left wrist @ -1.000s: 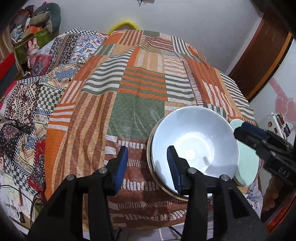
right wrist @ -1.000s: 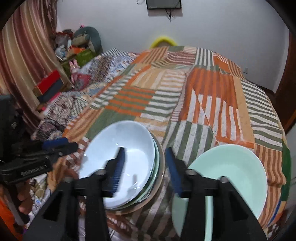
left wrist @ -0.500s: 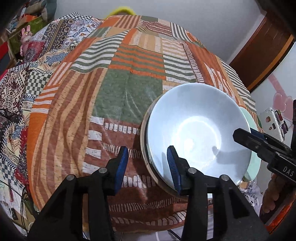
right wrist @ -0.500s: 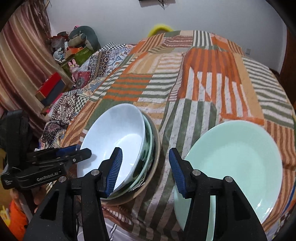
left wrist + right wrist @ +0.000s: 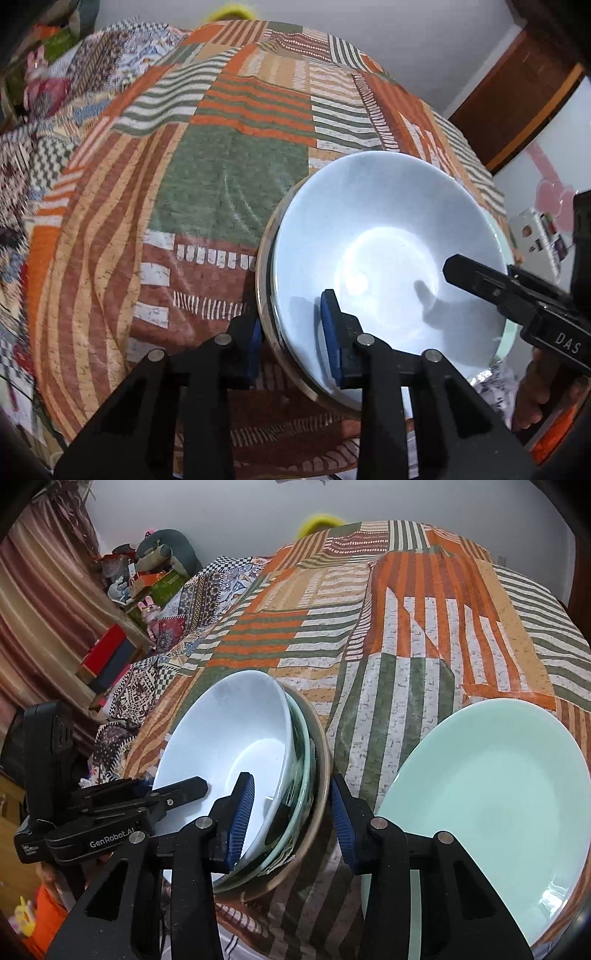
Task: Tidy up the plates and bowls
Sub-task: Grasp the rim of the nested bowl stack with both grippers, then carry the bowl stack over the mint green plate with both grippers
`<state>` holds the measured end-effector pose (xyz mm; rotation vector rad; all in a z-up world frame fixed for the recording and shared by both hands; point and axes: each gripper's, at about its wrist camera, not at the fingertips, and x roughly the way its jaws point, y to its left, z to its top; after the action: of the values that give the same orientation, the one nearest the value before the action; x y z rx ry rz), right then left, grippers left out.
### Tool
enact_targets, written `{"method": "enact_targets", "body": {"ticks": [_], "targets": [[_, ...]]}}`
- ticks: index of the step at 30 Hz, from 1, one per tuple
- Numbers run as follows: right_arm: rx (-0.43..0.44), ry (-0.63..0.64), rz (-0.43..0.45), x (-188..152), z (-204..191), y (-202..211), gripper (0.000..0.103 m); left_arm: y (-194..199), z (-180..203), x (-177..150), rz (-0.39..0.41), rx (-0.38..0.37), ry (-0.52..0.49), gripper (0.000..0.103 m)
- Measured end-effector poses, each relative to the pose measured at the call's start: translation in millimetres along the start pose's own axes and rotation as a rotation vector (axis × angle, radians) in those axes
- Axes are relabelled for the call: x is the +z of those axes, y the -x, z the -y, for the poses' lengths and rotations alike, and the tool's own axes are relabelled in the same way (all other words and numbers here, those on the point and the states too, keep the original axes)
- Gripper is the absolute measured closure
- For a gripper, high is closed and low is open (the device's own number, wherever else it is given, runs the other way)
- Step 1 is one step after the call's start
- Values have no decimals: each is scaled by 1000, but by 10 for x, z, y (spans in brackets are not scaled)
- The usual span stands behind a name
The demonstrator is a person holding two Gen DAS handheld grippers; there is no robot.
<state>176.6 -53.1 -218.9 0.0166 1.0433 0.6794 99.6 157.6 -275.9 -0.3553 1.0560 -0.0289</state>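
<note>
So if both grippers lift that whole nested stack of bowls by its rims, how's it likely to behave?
The stack of bowls is probably heavy and stiff, being several nested dishes. The glossy white bowl on top looks slippery, so pads may slide. The bowls sit loosely and slightly offset, so they could shift or clink if tilted.

Bowls (image 5: 229, 746) (stacked) left of plate (image 5: 495, 797)
</note>
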Motion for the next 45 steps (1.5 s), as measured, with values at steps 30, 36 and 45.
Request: {"method": "enact_targets", "body": {"ticks": [30,36,45], "targets": [[-18,-5,95,61,-82,504,68,821,459,50,152,51,-75,74],[-18,-31,158,57,-4,756,68,994,730,60,182,41,-121,74],[-33,-77,225,-10,223,1080,68,1109,1175,96,211,18,-190,74]]}}
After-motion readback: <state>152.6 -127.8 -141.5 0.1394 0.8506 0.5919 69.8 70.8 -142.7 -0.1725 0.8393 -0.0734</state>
